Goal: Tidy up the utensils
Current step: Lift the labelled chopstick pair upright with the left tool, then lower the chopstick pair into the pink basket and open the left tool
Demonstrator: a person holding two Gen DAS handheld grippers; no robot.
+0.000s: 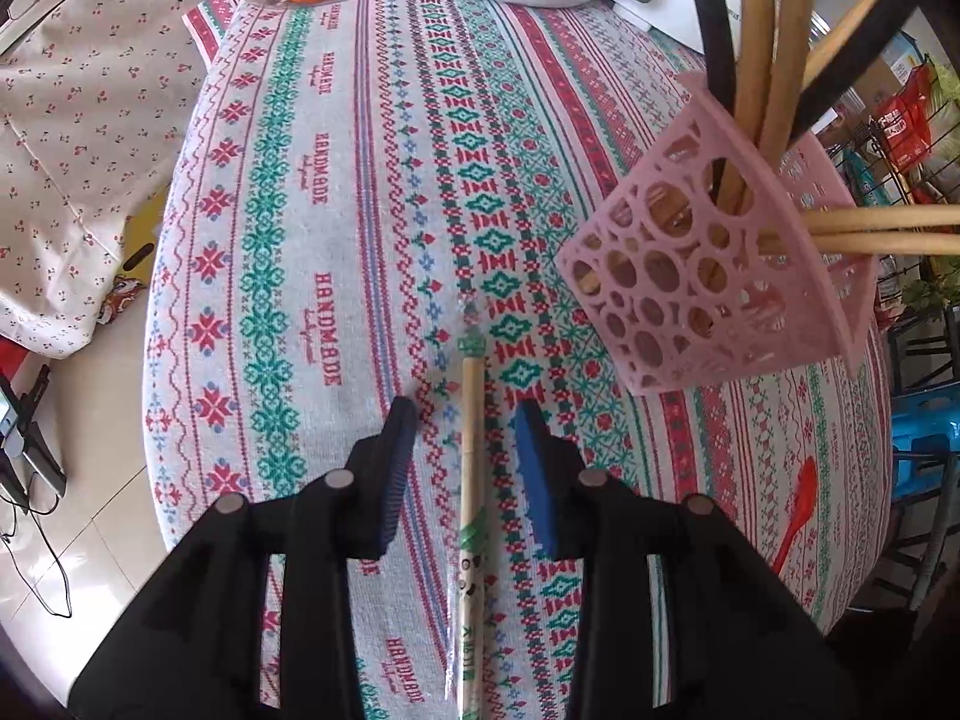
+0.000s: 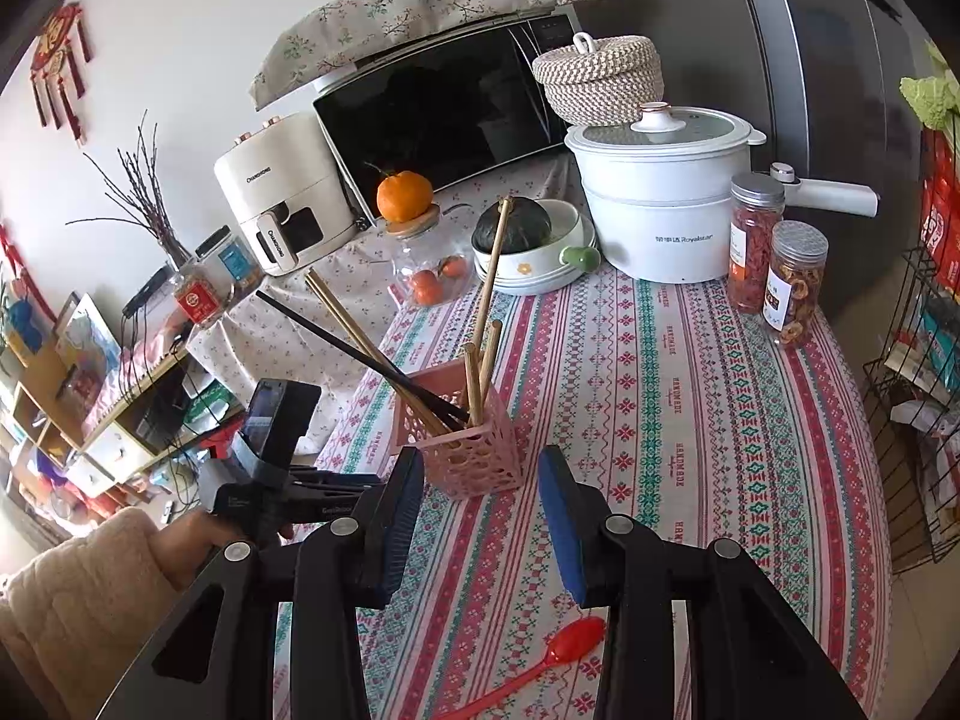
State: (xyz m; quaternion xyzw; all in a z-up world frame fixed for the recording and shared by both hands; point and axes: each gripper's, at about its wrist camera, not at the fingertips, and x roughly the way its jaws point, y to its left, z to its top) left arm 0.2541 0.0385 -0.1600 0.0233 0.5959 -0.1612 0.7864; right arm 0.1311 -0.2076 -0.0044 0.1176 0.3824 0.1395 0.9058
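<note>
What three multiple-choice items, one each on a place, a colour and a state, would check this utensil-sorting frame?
1. Where does the wrapped chopstick lie?
A. in the pink holder
B. on the tablecloth between the left claw's pads
C. in the pan

2. What colour is the spoon?
A. red
B. green
C. white

3. How is the left claw?
A. shut on the spoon
B. shut on the holder
C. open, pads clear of the chopstick

Key: B, it lies flat on the tablecloth; A, plainly red; C, gaps show on both sides.
</note>
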